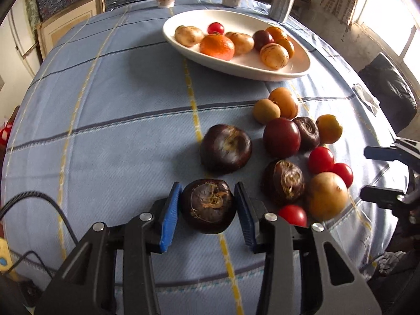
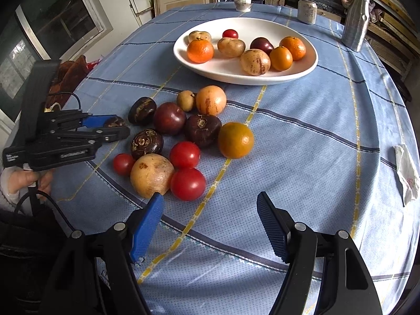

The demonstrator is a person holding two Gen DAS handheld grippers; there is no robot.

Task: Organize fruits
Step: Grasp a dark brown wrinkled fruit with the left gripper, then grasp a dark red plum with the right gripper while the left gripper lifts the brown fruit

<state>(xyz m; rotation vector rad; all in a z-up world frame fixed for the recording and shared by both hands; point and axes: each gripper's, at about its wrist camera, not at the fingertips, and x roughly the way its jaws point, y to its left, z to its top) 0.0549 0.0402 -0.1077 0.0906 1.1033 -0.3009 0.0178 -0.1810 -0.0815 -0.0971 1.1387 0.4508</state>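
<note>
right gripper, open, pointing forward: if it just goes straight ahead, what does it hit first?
Probably bare tablecloth first. The right gripper has nothing between its fingers; the red tomato and orange fruit sit left of centre. The white bowl lies beyond. Depth is uncertain.

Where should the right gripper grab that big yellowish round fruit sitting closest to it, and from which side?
Grip the big yellowish fruit across its widest middle, coming from the near side, slightly above. A red tomato touches its right flank and a dark water chestnut sits just behind, so slide the right gripper fingers in carefully; its jaws stand open.
</note>
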